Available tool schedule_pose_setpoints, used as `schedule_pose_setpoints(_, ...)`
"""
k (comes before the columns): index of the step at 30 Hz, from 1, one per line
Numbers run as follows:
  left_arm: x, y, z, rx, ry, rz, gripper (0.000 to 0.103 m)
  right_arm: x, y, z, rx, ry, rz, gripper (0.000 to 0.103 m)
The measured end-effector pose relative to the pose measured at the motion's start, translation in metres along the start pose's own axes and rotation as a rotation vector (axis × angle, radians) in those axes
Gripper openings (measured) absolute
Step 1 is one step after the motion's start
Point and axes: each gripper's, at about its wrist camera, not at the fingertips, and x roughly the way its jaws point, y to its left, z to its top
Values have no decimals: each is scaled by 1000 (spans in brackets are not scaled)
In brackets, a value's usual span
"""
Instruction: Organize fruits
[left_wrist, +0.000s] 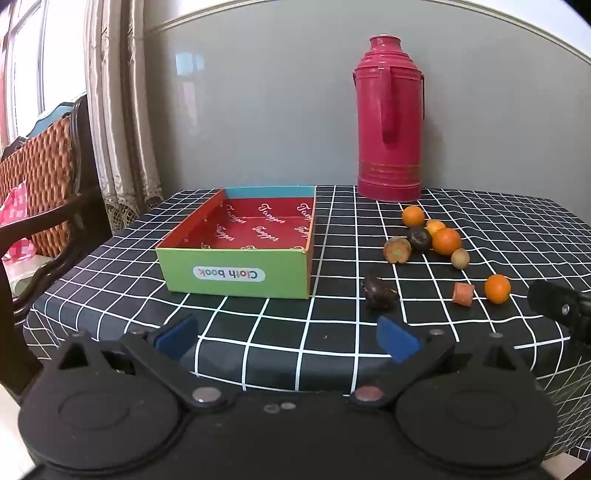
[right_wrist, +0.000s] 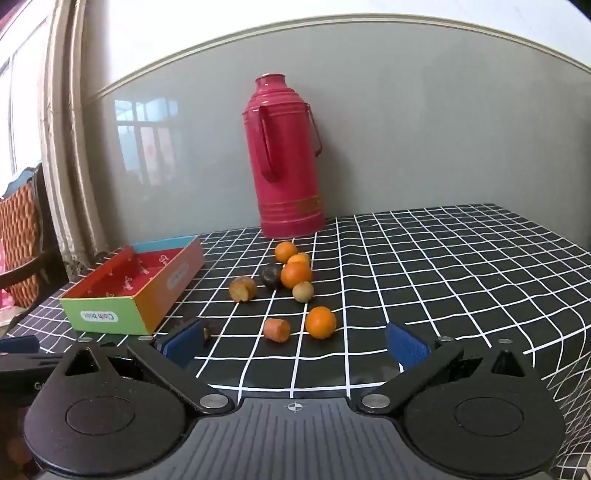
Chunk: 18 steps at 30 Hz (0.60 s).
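Fruits lie on checked tablecloth beside grey wall.

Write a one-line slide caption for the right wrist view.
Open right gripper faces scattered oranges and a carrot piece on the checked tablecloth, empty box at left, red thermos behind.

box left | fruits right on table | thermos behind

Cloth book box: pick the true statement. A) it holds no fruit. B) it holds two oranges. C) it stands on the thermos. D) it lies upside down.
A: the box shows only its bare red printed floor, while the oranges lie on the tablecloth beside it.
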Motion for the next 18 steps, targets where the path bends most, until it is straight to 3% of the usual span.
schedule_pose_setpoints(18,-1,4,0,-12,-9,3,97,5,-8,3,-7,16,-12,103)
